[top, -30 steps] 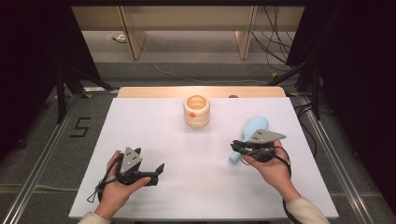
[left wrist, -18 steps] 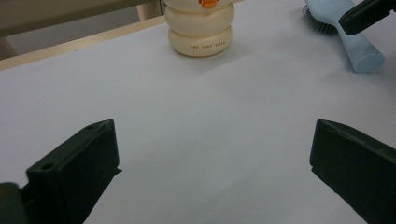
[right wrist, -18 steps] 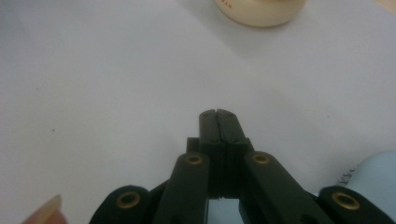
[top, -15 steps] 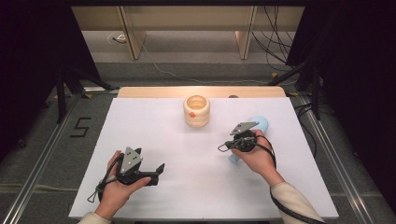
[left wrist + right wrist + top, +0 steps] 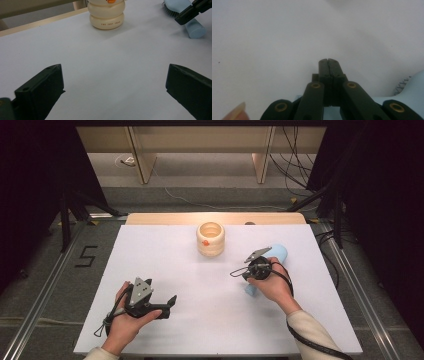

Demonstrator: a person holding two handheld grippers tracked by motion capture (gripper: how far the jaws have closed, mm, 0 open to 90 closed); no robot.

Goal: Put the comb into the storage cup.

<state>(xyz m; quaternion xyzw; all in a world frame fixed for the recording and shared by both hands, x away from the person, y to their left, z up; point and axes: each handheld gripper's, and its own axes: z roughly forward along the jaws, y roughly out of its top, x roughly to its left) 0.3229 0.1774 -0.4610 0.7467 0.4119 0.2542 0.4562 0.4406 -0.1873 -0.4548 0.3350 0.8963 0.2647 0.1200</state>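
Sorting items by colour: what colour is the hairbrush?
Pale blue; the hairbrush shows best in the left gripper view.

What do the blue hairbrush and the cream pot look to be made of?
Blue hairbrush: probably plastic, a smooth matt pale-blue handle with fine bristles on the head. Cream pot: possibly glazed ceramic or plastic; a smooth, softly shiny ribbed body with small printed lettering. The look leaves it open.

Both black grippers, left gripper (image 5: 172, 301) and right gripper (image 5: 328, 61), are carrying grey three-cornered plates, brass-coloured screws and trailing black cables; cream sleeves (image 5: 310, 330) are showing behind them.
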